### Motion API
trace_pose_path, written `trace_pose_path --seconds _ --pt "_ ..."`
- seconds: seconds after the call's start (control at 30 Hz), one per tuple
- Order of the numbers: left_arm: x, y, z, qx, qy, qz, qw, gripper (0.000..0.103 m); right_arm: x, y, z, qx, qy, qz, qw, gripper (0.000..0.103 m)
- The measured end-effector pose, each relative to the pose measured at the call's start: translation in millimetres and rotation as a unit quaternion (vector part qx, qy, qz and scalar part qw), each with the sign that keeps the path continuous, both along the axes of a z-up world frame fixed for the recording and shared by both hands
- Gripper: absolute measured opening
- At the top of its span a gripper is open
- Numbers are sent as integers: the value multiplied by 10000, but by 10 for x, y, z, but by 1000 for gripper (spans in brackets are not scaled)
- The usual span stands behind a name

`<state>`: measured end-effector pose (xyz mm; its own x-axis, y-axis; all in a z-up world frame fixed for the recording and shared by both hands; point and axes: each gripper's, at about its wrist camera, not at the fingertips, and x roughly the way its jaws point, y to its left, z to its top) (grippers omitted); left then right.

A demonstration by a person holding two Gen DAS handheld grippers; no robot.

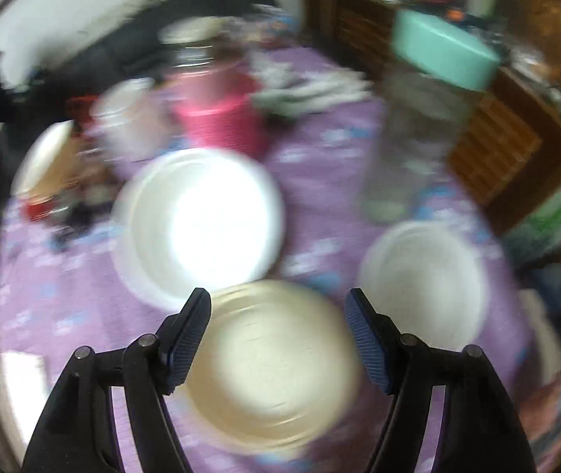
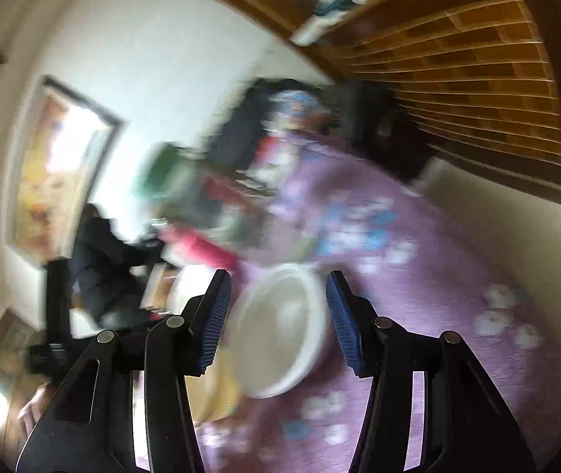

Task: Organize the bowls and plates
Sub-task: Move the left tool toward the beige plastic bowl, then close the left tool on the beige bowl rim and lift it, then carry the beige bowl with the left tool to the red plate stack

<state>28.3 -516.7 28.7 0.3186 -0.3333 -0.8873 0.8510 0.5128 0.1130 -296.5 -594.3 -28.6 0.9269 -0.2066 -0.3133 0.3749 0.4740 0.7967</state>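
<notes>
Hovering released above the cream bowl (image 1: 272, 370), the left gripper (image 1: 278, 339) is risking a knock against the white bowl (image 1: 201, 220) just behind it; the right gripper (image 2: 278, 323), also released, is tilting toward another white bowl (image 2: 280, 331) on the counter (image 1: 320, 181).

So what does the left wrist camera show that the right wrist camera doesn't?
Only the left wrist view shows the cream bowl below the left gripper, the bright white bowl and the teal-lidded clear jar. Only the right wrist view shows a framed picture on the wall and the right gripper. Both show the purple flowered tablecloth and a white bowl, blurred.
</notes>
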Motion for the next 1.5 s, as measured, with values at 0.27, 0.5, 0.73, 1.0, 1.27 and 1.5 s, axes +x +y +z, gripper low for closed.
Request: trace_pose_path --seconds 0.27,0.5,0.73,1.0,1.27,1.5 --pt "628 720 -354 274 451 1053 9930 71 1147 538 -273 1054 1268 1880 9682 50" --pt "728 802 -609 151 686 1184 9905 71 1309 604 -389 1140 1680 1173 9721 50" --pt "728 744 -823 35 1156 1102 9872 71 1468 641 -534 1275 1741 945 9718 48" --pt "648 873 -877 -158 1409 1132 9834 27 1479 659 -481 895 1736 881 9768 16" --pt "461 986 -773 -246 1107 1047 9880 13 1506 762 -431 642 1765 911 9780 10" --pt "361 1406 -642 -491 964 1239 9864 13 1499 990 -321 467 1692 1057 9788 11"
